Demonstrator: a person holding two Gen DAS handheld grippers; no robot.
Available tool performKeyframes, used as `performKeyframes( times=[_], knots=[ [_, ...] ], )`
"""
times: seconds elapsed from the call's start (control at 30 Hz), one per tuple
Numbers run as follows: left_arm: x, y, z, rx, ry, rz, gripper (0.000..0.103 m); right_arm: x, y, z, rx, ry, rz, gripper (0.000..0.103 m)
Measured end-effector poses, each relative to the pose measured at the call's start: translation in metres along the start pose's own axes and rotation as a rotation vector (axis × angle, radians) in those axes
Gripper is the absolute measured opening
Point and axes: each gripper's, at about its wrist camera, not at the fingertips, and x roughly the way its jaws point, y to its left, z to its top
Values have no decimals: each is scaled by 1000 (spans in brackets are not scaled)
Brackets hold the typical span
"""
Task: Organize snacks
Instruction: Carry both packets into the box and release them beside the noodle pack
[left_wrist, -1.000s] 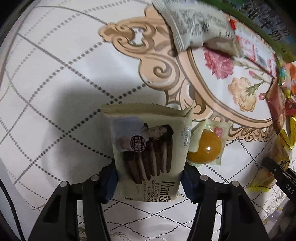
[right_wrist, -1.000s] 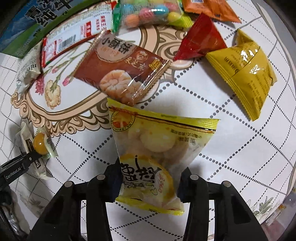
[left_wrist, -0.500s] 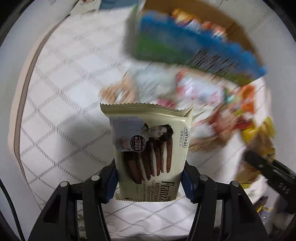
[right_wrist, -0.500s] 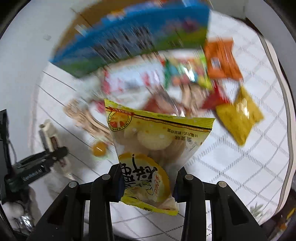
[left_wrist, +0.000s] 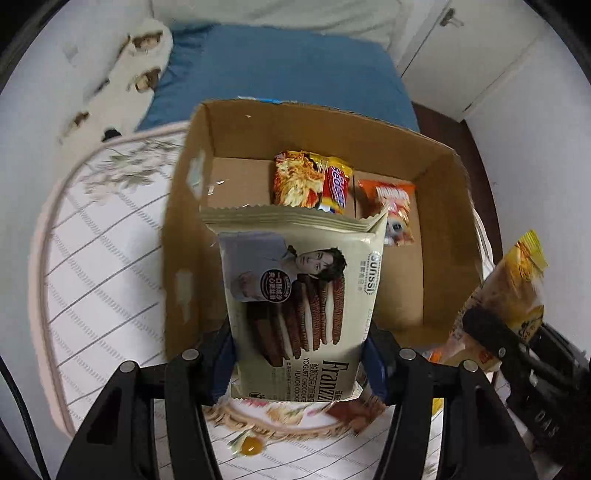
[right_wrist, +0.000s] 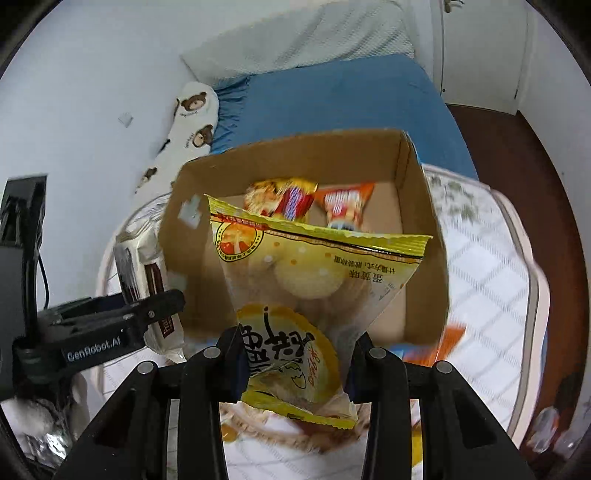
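Left wrist view: left gripper (left_wrist: 300, 363) is clamped on a cream Franzzi yogurt chocolate cookie pack (left_wrist: 301, 295), blue pads pressing both sides of its lower half, pack upright with crimped top edge up. It hangs over the near wall of an open cardboard box (left_wrist: 184, 229). Box floor already has two snacks: a red-yellow wrapped snack (left_wrist: 312, 182) at the back, and just beside it on the right an orange snack packet (left_wrist: 393, 206). Box sits on a round table with a white grid-pattern tablecloth (left_wrist: 99, 266). A small orange jelly cup (left_wrist: 251, 448) lies on the cloth below the pack. Blue bedding (left_wrist: 280, 70) behind the box.

Right wrist view: right gripper (right_wrist: 295, 363) is clenched on a yellow egg-cake snack bag (right_wrist: 306, 291), pinching its lower part; bag upright, partly clear, round cakes visible inside. It also hangs in front of the same box (right_wrist: 428, 236), above the near edge. Left gripper is visible at left edge with the cookie pack in it, just beside the box's left wall. Bear-print pillow (right_wrist: 192, 114) lies against the wall beyond. Some loose packets on the cloth below are too blurred to identify.
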Motion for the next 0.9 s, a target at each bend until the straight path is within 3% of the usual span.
performKeyframes(
  times=[0.17,0.33,0.47,0.5,0.53,0.57,0.9],
  knots=[
    [58,-3,29,1,128,55,57,51,-14,38,-20,97,-23,41],
    [90,0,33,27,179,124,57,95,-26,39,-29,173,-34,41],
    [103,8,32,6,198,118,62,124,-32,34,-38,255,-37,43],
    [104,9,34,12,191,111,72,133,-33,32,-41,288,-68,58],
    [104,10,35,10,183,115,78,141,-34,31,-45,307,-95,88],
    [104,12,36,3,173,118,84,144,-36,29,-42,312,-103,98],
    [78,9,29,11,86,146,84,134,-37,25,2,263,-123,99]
  ],
)
